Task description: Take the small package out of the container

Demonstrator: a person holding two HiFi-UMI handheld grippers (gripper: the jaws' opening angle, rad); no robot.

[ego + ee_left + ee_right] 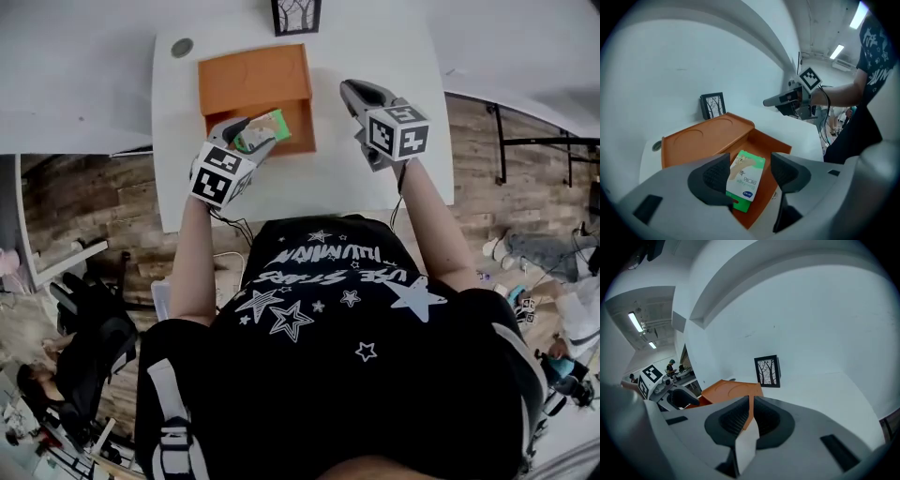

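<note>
An orange container (253, 80) lies open on the white table (375, 187), its lid folded back and its tray toward me. A small green and white package (265, 129) sits at the tray's near left part. My left gripper (255, 131) is open around it. In the left gripper view the package (746, 178) leans against the left pad (715, 176), and the right pad stands apart from it. My right gripper (349, 89) hovers to the right of the container (726, 392), its jaws shut with nothing between them (751, 401).
A small framed picture (295, 16) stands at the table's back edge behind the container. A round grey cap (182, 47) sits in the table's back left corner. The table's near edge lies just in front of the grippers. Chairs and people are beyond, on the wooden floor.
</note>
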